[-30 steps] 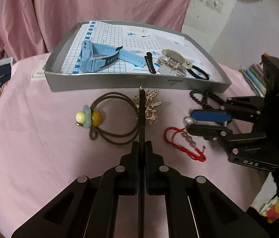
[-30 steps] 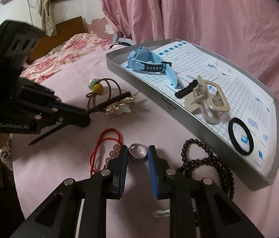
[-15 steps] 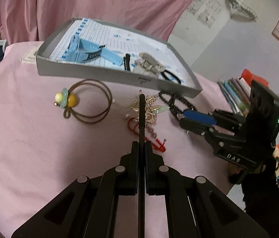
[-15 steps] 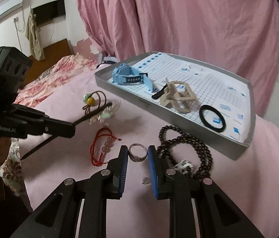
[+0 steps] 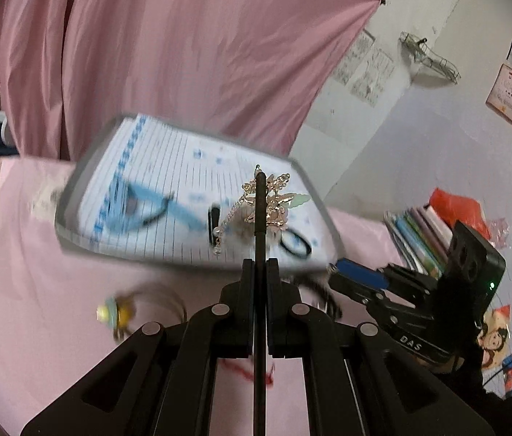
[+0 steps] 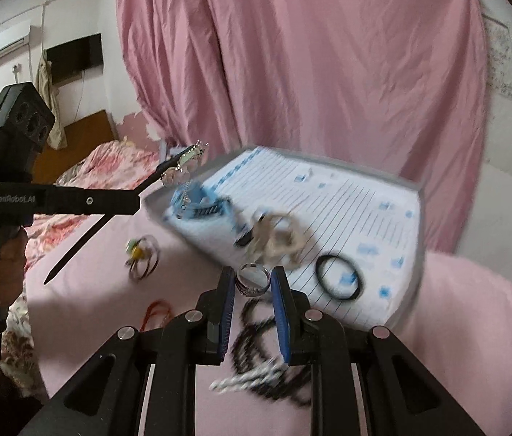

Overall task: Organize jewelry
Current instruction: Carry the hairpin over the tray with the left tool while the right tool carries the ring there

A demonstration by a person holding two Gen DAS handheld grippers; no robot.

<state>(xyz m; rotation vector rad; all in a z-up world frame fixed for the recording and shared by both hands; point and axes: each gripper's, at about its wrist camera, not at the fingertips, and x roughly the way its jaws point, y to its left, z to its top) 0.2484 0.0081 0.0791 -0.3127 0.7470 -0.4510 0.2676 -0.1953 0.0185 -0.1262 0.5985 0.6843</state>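
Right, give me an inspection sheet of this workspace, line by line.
Surface: pink cloth covers the table.
Job's things: grey tray holds a blue watch, beige hair claw and black ring band; hair tie, red bracelet and dark bead strand lie on the cloth.
Clutter: books beside the table.
Grippers: left gripper shut on a gold hairpin, lifted; right gripper shut on a silver ring.
Cables: nothing seen.
Surroundings: pink curtain, bed.
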